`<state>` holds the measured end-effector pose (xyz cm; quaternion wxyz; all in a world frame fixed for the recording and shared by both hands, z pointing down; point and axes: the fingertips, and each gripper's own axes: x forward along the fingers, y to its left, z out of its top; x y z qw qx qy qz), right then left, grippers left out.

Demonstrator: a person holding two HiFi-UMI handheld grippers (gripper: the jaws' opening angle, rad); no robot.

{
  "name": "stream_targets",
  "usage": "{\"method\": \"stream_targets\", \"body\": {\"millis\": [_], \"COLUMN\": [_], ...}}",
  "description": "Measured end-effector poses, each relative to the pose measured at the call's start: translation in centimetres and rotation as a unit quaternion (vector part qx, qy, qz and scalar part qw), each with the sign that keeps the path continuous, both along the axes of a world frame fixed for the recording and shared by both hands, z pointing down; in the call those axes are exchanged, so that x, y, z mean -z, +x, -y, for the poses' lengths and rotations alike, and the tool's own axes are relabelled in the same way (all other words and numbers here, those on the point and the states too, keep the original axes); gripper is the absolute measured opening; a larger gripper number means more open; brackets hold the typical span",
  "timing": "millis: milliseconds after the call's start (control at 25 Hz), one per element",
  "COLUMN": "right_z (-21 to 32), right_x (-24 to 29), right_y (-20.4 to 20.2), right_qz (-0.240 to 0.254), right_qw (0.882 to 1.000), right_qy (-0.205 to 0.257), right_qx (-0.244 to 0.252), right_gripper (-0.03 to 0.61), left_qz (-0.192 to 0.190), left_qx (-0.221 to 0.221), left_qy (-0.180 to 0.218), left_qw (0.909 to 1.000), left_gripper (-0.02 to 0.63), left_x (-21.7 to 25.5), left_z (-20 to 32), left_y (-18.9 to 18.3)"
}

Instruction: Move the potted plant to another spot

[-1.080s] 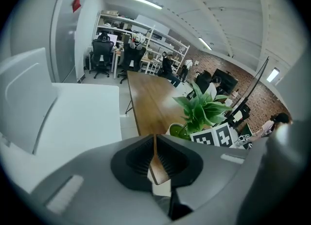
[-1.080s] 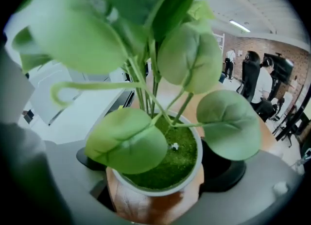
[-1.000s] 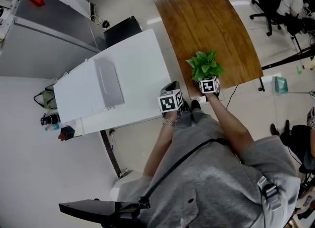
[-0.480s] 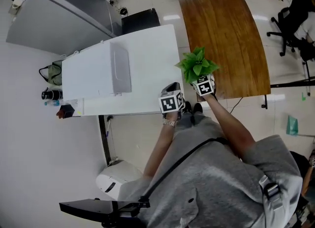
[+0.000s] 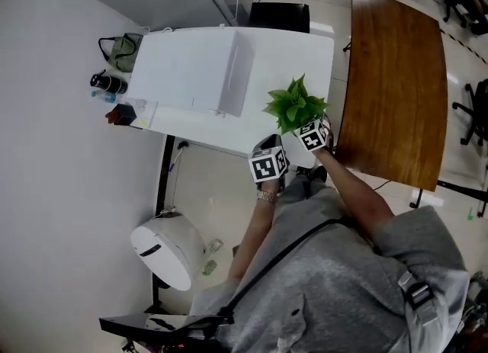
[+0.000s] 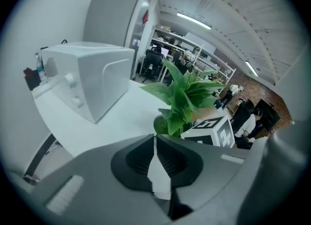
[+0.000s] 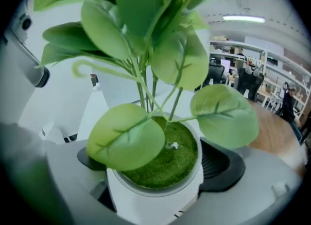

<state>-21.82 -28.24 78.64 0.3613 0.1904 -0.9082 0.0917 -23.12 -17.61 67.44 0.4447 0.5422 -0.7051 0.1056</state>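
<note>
Potted plant [image 5: 295,104] sits clamped in my right tool [image 7: 156,165] at the white counter's [image 5: 278,58] edge, my left tool [image 6: 154,156] closed, empty.

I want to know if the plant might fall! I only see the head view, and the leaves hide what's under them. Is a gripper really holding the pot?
Observer: Yes. In the right gripper view, the right gripper has a jaw pressed on each side of the white pot of the potted plant.
Operator: What's inside the pot?
Observer: A green moss-like cover fills the top, right up to the rim.
Operator: Is the other gripper helping?
Observer: No. The left gripper view shows the left gripper shut, with nothing between its jaws.
</note>
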Motion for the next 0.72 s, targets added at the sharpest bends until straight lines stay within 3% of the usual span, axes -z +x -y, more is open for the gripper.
{"method": "stream_targets", "body": {"millis": [200,400,640,720], "right_z": [-0.6,-1.4,-1.5,-1.3], "right_x": [0.0,0.6,2.4,2.8], "right_y": [0.1,1.6,7.3,10.2], "right_qz": [-0.010,0.001,0.035,0.048], "right_qw": [1.000,1.000,0.997,0.992], "right_qy": [0.011,0.003,-0.027,-0.023], "right_qx": [0.016,0.018,-0.063,-0.114], "right_gripper": [0.554,0.575,0.572,0.522], "left_qz": [0.000,0.004,-0.002,0.008], "left_qx": [0.019,-0.003,-0.064,-0.094], "left_qy": [-0.002,0.000,0.007,0.008], "left_qw": [0.9998,1.0000,0.9979,0.9955], "left_gripper": [0.031,0.031,0.031,0.031], "left_x": [0.1,0.4,0.7,1.1], "left_z": [-0.8,0.2,1.5,1.8], "left_y": [-0.8,1.2,5.8,7.4]}}
